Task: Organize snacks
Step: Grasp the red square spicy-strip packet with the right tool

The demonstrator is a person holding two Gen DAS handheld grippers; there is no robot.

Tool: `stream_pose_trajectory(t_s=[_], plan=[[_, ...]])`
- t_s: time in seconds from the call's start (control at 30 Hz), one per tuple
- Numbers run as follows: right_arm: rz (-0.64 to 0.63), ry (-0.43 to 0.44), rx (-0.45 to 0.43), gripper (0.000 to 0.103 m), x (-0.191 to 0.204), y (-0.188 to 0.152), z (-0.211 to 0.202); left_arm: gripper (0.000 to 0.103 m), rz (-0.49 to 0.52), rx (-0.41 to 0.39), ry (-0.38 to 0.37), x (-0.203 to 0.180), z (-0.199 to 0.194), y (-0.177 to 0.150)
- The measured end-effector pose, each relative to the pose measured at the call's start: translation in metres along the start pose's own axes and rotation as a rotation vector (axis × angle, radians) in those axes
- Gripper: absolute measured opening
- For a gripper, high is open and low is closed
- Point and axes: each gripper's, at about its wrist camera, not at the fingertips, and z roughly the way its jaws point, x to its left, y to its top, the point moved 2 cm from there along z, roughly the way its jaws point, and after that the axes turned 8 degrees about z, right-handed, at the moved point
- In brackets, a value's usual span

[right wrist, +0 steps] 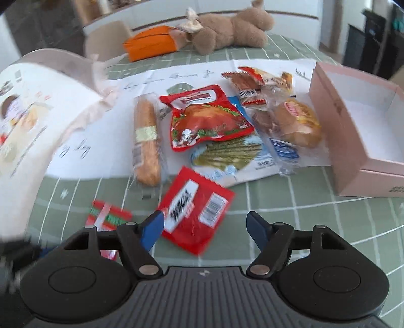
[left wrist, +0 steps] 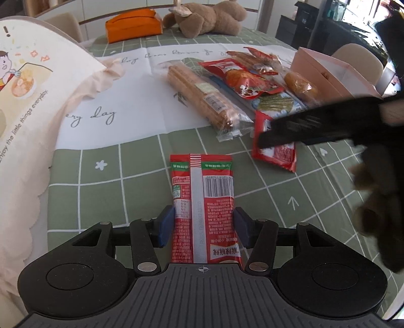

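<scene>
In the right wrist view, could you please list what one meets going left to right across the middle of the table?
White printed bag → long bread stick → red chicken pouch → round bun packet → pink box.

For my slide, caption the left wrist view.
Left gripper clamps a red snack packet above the green checked tablecloth.

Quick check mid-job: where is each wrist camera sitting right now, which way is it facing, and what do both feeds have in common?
Left wrist: on the left gripper, angled down at the green checked tablecloth; blue fingers clamp a narrow red snack packet; the dark, blurred right gripper crosses at right.
Right wrist: on the right gripper, looking down over a flat red foil packet, fingers open.
Shared: brown teddy bear, orange pouch, long breadstick pack, pink cardboard box.
</scene>
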Motion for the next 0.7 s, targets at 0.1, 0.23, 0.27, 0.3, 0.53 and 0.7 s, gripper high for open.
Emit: stream_pose_trajectory(t_s=[0.1, 0.23, 0.27, 0.3, 0.53, 0.7], plan=[[-0.048, -0.038, -0.016, 0.071, 0.011, -0.001, 0.009, 0.058, 0.021, -0.007, -0.002, -0.002, -0.002, -0.004], [-0.176, -0.038, -0.009, 0.057, 0.014, -0.020, -0.003, 0.058, 0.004, -0.015, -0.014, 0.001, -0.004, -0.005], [-0.195, -0.030, -0.013, 0.053, 0.010, -0.026, -0.010, 0.058, -0.004, -0.015, -0.017, 0.002, -0.004, -0.005], [-0.209, -0.027, -0.011, 0.046, 0.005, -0.031, -0.016, 0.058, -0.011, -0.016, -0.019, 0.003, -0.004, -0.005], [-0.195, -0.077, 0.035, 0.042, -0.043, -0.056, -0.049, 0.058, -0.019, 0.003, -0.067, -0.009, -0.002, 0.000], [-0.158, -0.100, 0.036, 0.049, -0.066, -0.066, -0.061, 0.058, 0.044, 0.006, -0.089, -0.028, -0.002, -0.001]])
